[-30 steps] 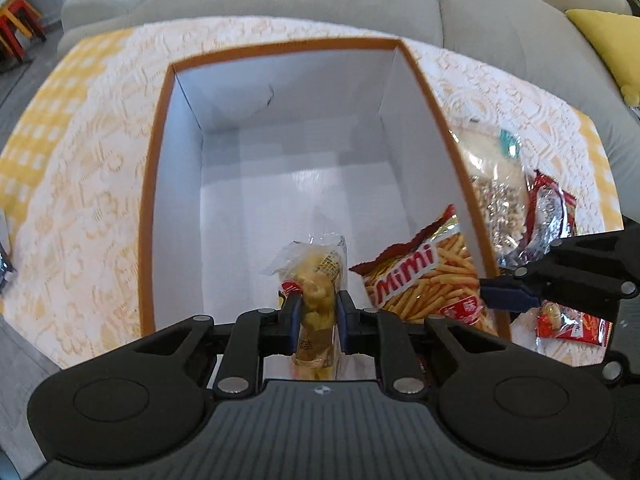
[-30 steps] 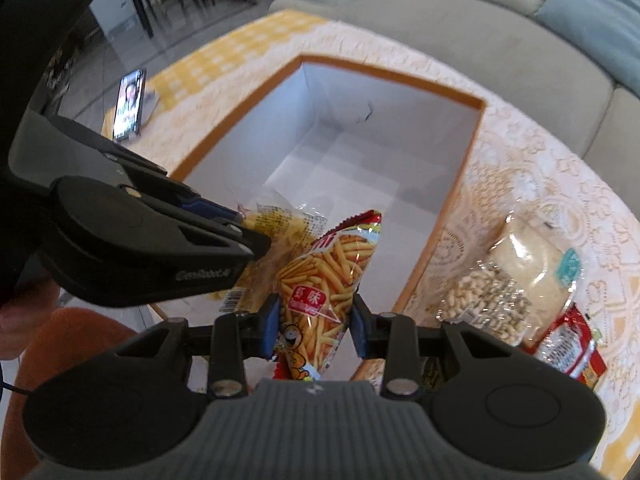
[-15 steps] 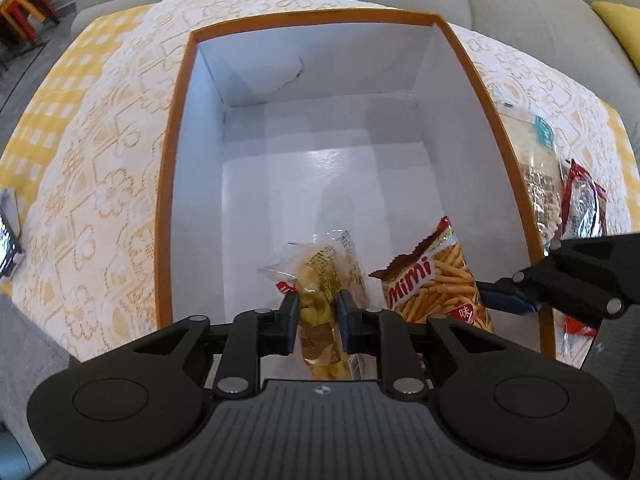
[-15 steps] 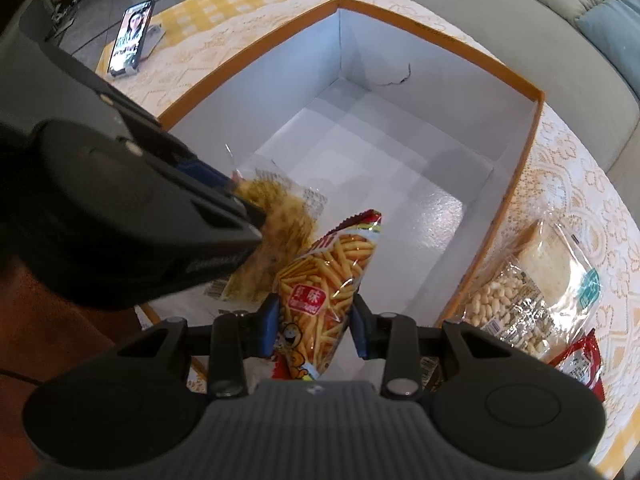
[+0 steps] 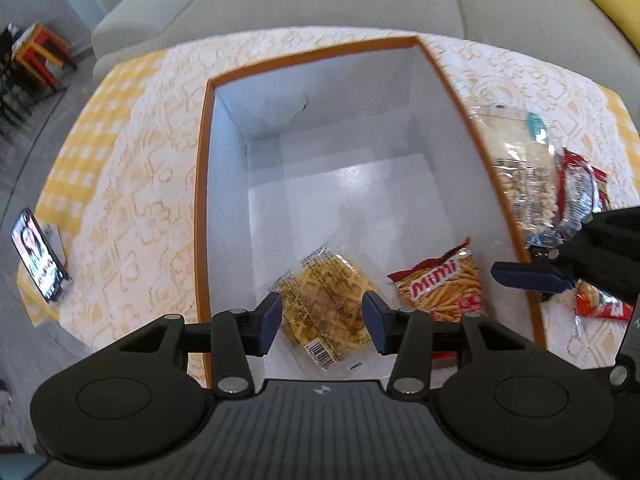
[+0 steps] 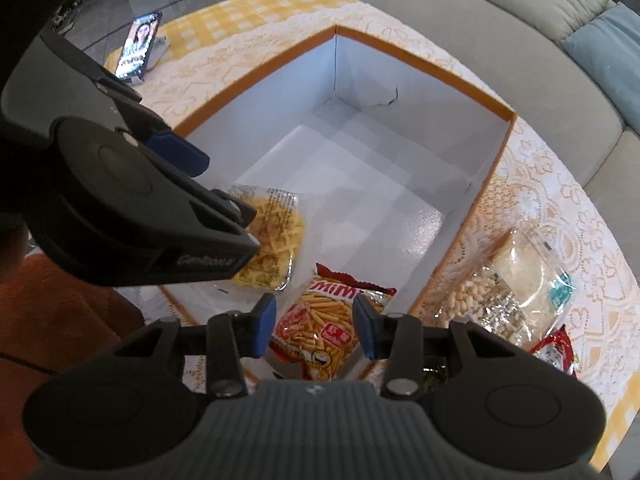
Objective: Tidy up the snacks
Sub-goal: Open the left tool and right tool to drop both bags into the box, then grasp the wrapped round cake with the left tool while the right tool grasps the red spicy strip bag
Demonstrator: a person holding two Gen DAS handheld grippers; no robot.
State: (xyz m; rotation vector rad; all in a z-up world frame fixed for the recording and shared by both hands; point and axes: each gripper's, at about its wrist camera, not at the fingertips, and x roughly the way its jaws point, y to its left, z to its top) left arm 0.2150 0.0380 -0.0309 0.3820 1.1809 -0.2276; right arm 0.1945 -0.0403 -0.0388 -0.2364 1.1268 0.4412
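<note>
**Both snack packets let go into the box, near end**

Left to right. A phone stood propped at the far left edge of the worktop, clear of the work. The white box with the orange rim sat mid-worktop. The left gripper was above its near end, jaws opening, pads clear of the clear noodle-snack packet, which lay flat on the box floor between them; judged released. Just beside it on the right lay the red Mimi stick packet, likewise flat on the floor, with the right gripper over it, jaws opening and not pressing. Side-by-side placement likely saved floor space. Outside the right wall, the peanut bag and a red wrapper waited on the worktop.
</note>
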